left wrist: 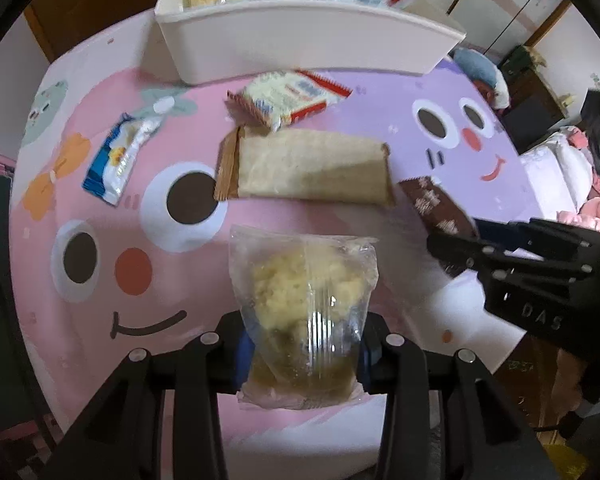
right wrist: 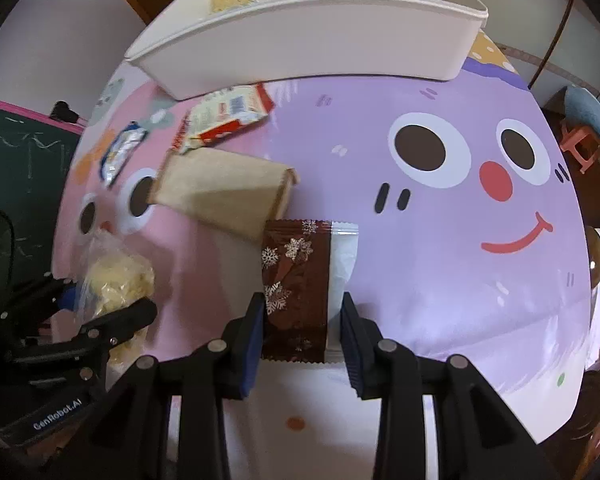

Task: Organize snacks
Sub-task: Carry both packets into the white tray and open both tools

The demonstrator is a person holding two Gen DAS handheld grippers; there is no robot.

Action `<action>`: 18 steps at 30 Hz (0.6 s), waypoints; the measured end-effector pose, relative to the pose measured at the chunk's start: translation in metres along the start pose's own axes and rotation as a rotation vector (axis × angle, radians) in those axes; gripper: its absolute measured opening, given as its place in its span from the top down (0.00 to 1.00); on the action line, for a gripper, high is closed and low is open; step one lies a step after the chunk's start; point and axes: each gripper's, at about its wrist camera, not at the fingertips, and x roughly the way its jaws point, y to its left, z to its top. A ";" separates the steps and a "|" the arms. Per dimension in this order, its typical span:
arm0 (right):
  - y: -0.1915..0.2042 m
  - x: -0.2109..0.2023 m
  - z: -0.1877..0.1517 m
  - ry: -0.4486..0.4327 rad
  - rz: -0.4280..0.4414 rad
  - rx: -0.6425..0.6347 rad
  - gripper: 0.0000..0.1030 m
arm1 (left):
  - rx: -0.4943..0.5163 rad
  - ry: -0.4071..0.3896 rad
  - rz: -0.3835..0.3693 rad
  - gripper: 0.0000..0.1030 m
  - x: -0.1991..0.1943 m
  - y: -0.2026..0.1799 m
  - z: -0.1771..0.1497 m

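Note:
My left gripper [left wrist: 305, 350] is shut on a clear bag of pale yellow crumbly snack [left wrist: 304, 300], lifted a little off the cartoon tablecloth. My right gripper [right wrist: 303, 322] is shut on a brown packet with white snowflakes [right wrist: 300, 280], also seen at the right in the left wrist view as the brown packet [left wrist: 436, 208]. On the cloth lie a long tan packet [left wrist: 312, 166], a red and white biscuit packet [left wrist: 288, 98] and a small blue and white packet [left wrist: 118, 156]. A white bin [left wrist: 300, 40] at the far side holds several snacks.
The round table's cloth [right wrist: 440, 260] is pink on the left and purple on the right, with the purple half bare. Beyond the edge stand a green chalkboard [right wrist: 16, 168] at left and a pink stool [right wrist: 580, 148] at right.

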 end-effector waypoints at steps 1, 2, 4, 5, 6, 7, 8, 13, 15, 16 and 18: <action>0.001 -0.004 -0.001 -0.005 0.004 -0.001 0.66 | -0.002 -0.012 -0.005 0.62 -0.007 0.002 0.002; 0.002 -0.007 0.003 -0.014 0.011 -0.003 0.66 | -0.006 -0.026 -0.009 0.62 -0.013 0.002 0.004; 0.005 -0.019 0.006 -0.038 0.020 -0.009 0.66 | -0.014 -0.058 -0.021 0.62 -0.026 0.001 0.013; 0.005 -0.026 0.008 -0.050 0.025 -0.012 0.66 | -0.016 -0.074 -0.026 0.62 -0.033 0.001 0.016; 0.006 -0.032 0.011 -0.063 0.029 -0.015 0.66 | -0.018 -0.089 -0.029 0.62 -0.037 -0.002 0.022; 0.007 -0.039 0.013 -0.080 0.034 -0.019 0.66 | -0.019 -0.115 -0.034 0.62 -0.046 -0.005 0.031; 0.009 -0.050 0.017 -0.105 0.038 -0.024 0.66 | -0.019 -0.129 -0.036 0.62 -0.054 -0.003 0.034; 0.016 -0.097 0.038 -0.215 0.064 -0.040 0.66 | -0.012 -0.221 -0.046 0.62 -0.101 -0.005 0.065; 0.019 -0.117 0.049 -0.266 0.067 -0.049 0.66 | -0.008 -0.244 -0.045 0.62 -0.115 -0.006 0.075; 0.020 -0.128 0.054 -0.293 0.069 -0.052 0.66 | -0.006 -0.256 -0.046 0.62 -0.122 -0.007 0.083; 0.021 -0.144 0.065 -0.333 0.070 -0.059 0.66 | -0.006 -0.274 -0.041 0.62 -0.133 -0.010 0.095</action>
